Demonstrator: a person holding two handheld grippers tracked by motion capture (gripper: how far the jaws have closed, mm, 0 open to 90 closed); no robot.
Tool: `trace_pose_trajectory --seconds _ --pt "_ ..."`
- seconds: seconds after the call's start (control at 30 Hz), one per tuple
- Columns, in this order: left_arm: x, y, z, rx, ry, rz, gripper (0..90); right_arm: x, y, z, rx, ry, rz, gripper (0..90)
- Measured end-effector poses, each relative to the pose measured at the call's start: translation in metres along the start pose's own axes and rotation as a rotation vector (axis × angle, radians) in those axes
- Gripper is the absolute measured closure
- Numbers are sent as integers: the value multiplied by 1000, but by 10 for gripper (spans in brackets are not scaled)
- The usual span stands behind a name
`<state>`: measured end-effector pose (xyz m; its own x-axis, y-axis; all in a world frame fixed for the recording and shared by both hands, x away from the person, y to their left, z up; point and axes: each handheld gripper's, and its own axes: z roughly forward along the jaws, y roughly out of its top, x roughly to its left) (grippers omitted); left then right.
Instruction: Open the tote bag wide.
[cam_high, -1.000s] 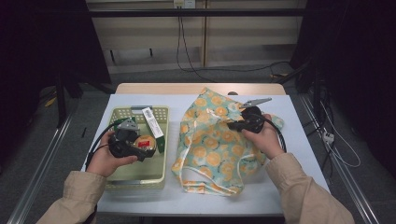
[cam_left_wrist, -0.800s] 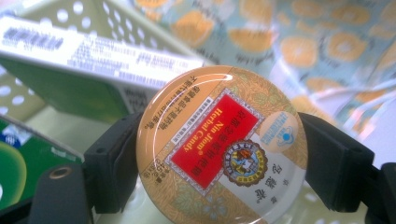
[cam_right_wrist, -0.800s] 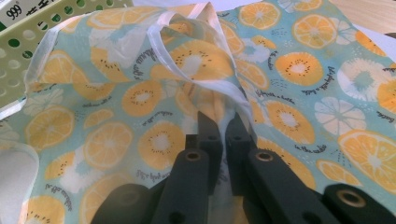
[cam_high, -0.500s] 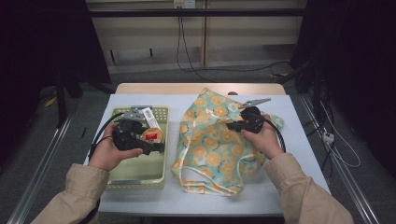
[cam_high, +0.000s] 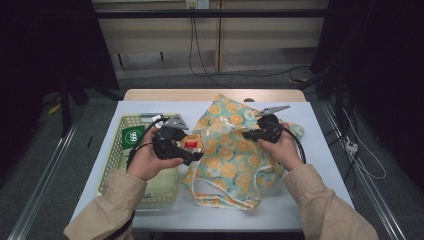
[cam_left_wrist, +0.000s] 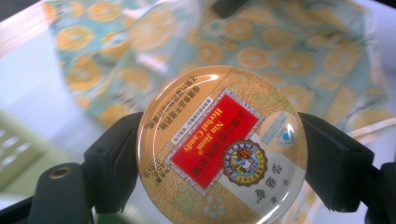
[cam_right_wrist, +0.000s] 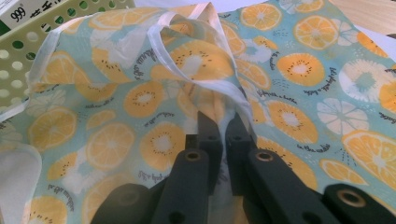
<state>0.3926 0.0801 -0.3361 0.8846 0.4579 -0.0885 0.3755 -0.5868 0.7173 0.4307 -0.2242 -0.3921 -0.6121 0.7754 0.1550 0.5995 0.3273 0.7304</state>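
A round candy tin (cam_left_wrist: 222, 147) with a red label, also seen from above (cam_high: 192, 144), sits between the jaws of my left gripper (cam_high: 192, 148), which is shut on its sides. The tin hangs over the left edge of a fruit-print cloth bag (cam_high: 230, 150) lying on the white table. My right gripper (cam_right_wrist: 223, 125) is shut on a fold of the bag's fabric (cam_right_wrist: 205, 100) near its white-trimmed rim, and holds that fold raised. From above, the right gripper (cam_high: 250, 134) rests on the bag's upper middle.
A pale green perforated basket (cam_high: 116, 150) stands at the table's left with a green-and-white box (cam_high: 132, 136) in it; its corner (cam_right_wrist: 28, 42) shows beside the bag. The bag's white straps (cam_high: 220, 200) trail toward the front edge. Cables hang behind the table.
My left gripper has carried the tin up out of the basket and rightward to the bag's edge. The right gripper and the bag have stayed put.
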Motion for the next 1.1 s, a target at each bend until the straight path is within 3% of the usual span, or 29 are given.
trace_pose_trajectory --seconds 0.2,0.5,0.7,0.97,1.1 --pt "-7 9 22 13 -19 23 206 0 0 -2 -3 -1 1 890" --pt "-12 14 51 30 -46 11 206 0 1 -4 -9 -3 -5 890" --pt "-21 17 69 37 -67 36 206 0 1 -3 -8 -2 -1 890" --pt "-24 18 95 63 -73 27 206 -3 3 -10 -24 -12 15 890" --pt "-24 20 102 52 -79 18 206 -2 5 -11 -29 -10 14 889"
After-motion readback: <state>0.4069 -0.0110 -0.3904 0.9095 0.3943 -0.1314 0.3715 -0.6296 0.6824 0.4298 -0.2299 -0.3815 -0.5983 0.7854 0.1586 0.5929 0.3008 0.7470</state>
